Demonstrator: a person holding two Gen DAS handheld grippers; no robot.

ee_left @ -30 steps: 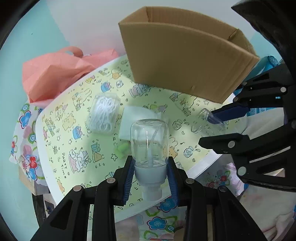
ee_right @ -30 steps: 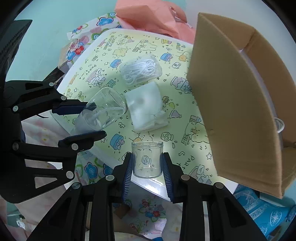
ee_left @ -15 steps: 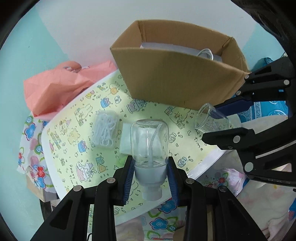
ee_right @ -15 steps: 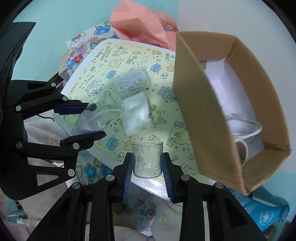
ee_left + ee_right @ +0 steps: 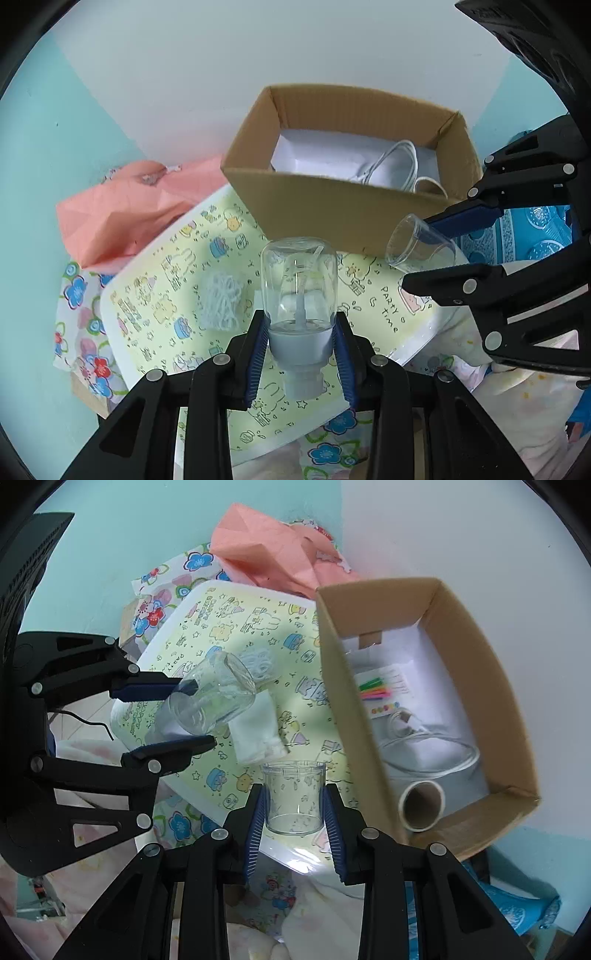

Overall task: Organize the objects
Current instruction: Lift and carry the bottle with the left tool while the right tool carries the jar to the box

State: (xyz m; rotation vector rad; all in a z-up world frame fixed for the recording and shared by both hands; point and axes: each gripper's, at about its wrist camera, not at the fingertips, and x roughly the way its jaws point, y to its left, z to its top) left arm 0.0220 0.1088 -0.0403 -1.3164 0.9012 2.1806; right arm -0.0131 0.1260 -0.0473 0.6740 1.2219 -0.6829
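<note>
the open cardboard box (image 5: pixel 424 709) stands at the far side of the patterned yellow tray (image 5: pixel 170 295), just beside it. inside the box lie a white sheet, a coil of white cable (image 5: pixel 428 738), a card of bright coloured sticks (image 5: pixel 376 692) and a cardboard tape roll (image 5: pixel 423 805) tipped against the near corner. on the tray itself sit a small clear bag of white looped bands (image 5: pixel 219 301) and a folded white cloth (image 5: pixel 258 734), close together. a crumpled pink paper bag (image 5: pixel 122 214) lies behind the tray, away from the box's open side.

the left gripper (image 5: pixel 299 350) is clenched on a clear spray bottle (image 5: pixel 299 288), its blue pads pressing the grey collar; the bottle points away from the camera with its base outermost, a thin tube showing inside, and whether any liquid is in it is hard to tell through the plastic. it hangs above the tray, clear of the surface, tilted steeply down.

the right gripper (image 5: pixel 295 812) grasps a small clear cup (image 5: pixel 295 797), pads on both sides of the cup wall, mouth facing away and nothing visible inside. it points almost straight down, held over the tray's near edge, just beside the box wall. each gripper shows in the other's view, side by side and apart, neither object touching the other.
</note>
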